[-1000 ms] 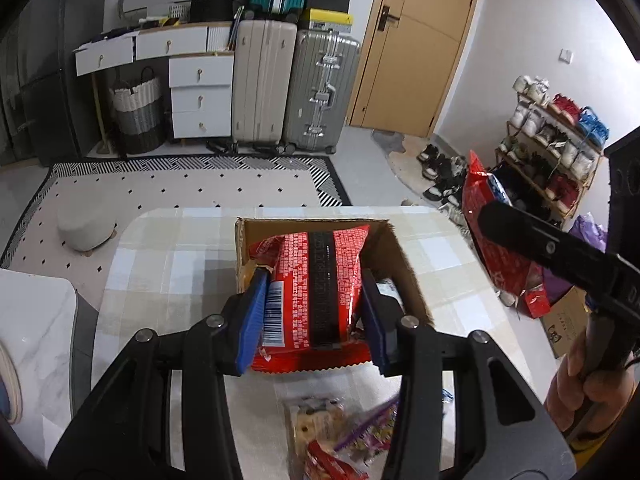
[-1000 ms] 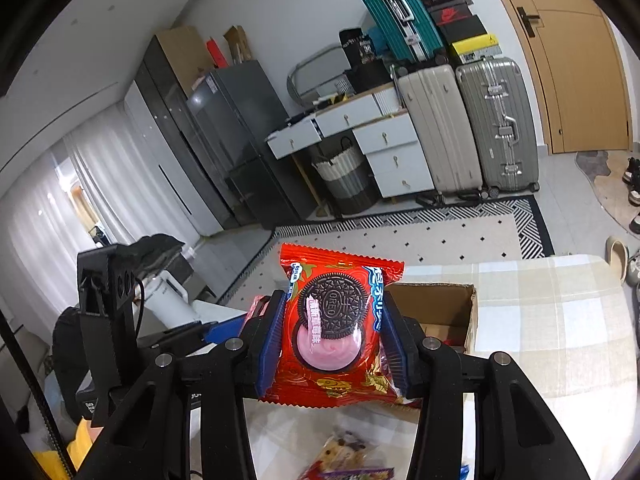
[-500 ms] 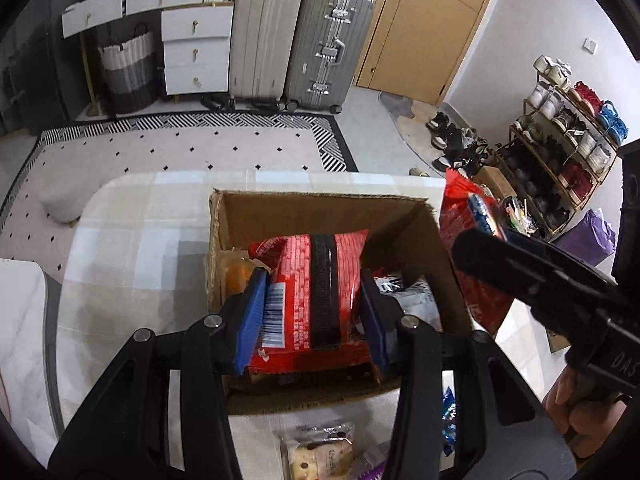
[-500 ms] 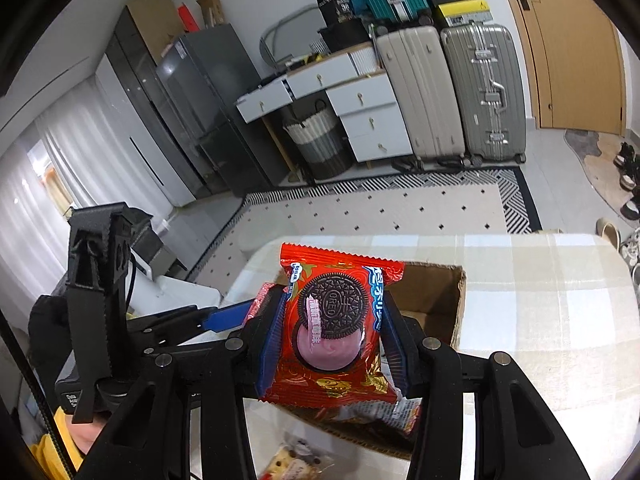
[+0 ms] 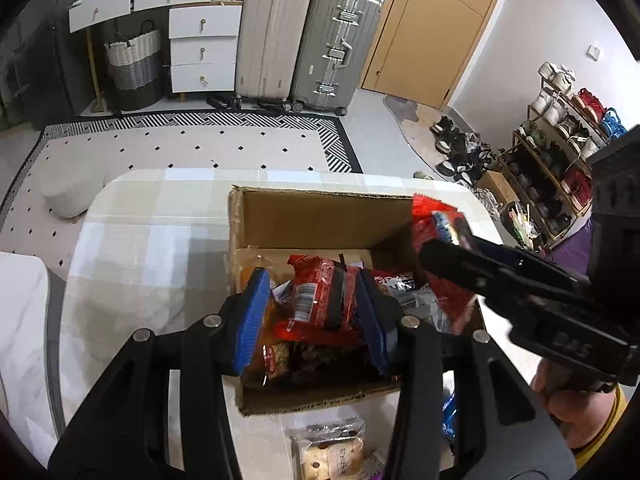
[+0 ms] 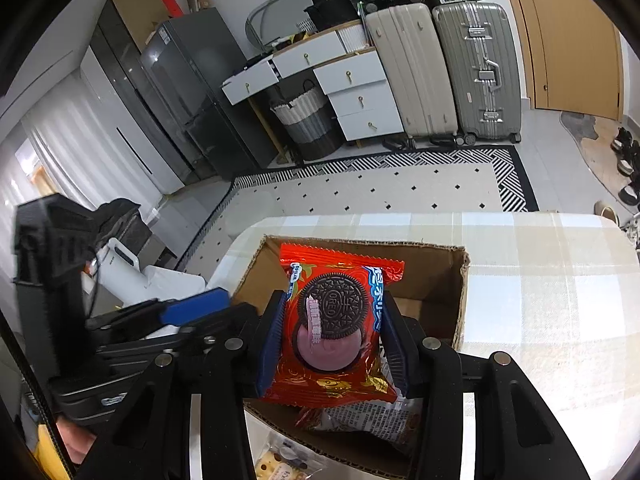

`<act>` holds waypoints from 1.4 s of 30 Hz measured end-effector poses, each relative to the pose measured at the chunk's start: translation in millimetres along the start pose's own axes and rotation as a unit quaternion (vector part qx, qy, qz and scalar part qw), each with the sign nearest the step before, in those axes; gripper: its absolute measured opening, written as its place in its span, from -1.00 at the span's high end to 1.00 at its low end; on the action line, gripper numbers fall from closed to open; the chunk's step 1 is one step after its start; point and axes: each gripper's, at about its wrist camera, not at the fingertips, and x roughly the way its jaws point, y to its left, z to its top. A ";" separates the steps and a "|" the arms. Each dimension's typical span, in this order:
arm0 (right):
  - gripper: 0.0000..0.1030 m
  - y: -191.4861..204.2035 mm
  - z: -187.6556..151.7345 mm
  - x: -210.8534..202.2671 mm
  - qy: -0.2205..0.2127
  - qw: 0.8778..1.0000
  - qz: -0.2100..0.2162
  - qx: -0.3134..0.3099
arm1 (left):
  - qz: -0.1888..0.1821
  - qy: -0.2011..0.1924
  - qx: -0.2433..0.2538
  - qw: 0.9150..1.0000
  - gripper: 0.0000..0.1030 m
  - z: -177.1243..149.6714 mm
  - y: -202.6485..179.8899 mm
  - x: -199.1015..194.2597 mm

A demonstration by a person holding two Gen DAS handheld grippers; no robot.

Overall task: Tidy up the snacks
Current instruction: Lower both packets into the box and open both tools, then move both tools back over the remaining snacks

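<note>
An open cardboard box [image 5: 320, 220] sits on the checked table and holds several snack packs. My left gripper [image 5: 312, 312] is over the box with its jaws apart. The red and black snack pack [image 5: 320, 292] lies between them, resting on the packs in the box. My right gripper [image 6: 332, 340] is shut on a red Oreo pack [image 6: 334, 320] and holds it just above the box [image 6: 432, 264]. The right gripper also shows in the left wrist view [image 5: 500, 272] at the box's right side.
Loose snack packs [image 5: 332, 448] lie on the table [image 5: 140, 248] in front of the box. The table's far edge drops to a patterned rug [image 5: 180, 144]. Suitcases [image 5: 304, 36] and drawers stand by the far wall.
Both grippers have come forward and down over the box. My left gripper has opened and the red and black pack has dropped into the box. The right still holds the Oreo pack.
</note>
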 end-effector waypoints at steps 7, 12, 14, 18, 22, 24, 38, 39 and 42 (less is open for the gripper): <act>0.01 9.0 -0.2 -5.0 -0.009 1.000 -0.010 -0.006 | 0.012 -0.008 0.000 1.000 0.05 -17.2 0.3 -34.3; 0.00 16.0 -4.6 -26.1 -0.025 1.000 -0.003 -0.003 | 0.018 -0.013 -0.004 1.000 -0.01 -28.1 3.8 -56.8; -0.02 21.1 -7.9 -37.5 -0.032 0.999 0.001 -0.003 | 0.020 -0.018 -0.005 1.000 -0.06 -34.0 1.7 -67.4; -0.22 33.8 -17.5 -67.3 -0.054 0.998 0.007 -0.005 | 0.020 -0.026 -0.005 0.999 -0.15 -45.6 -3.8 -90.8; -0.22 48.6 -30.5 -104.8 -0.080 0.997 0.015 -0.010 | 0.026 -0.044 -0.003 0.999 -0.33 -59.1 -14.1 -119.2; -0.28 55.7 -37.6 -120.5 -0.091 0.996 0.019 -0.012 | 0.028 -0.055 -0.005 0.998 -0.44 -66.7 -19.7 -136.0; -0.58 100.3 -121.2 -239.7 -0.172 0.984 0.029 -0.029 | 0.014 -0.126 0.014 0.992 -0.57 -138.4 -71.4 -251.9; -0.58 103.4 -128.4 -248.6 -0.178 0.983 0.030 -0.029 | 0.013 -0.128 0.015 0.992 -0.58 -144.9 -73.0 -257.2; -0.81 110.3 -145.1 -269.3 -0.192 0.980 0.032 -0.029 | 0.014 -0.136 0.020 0.990 -0.58 -164.4 -77.9 -275.4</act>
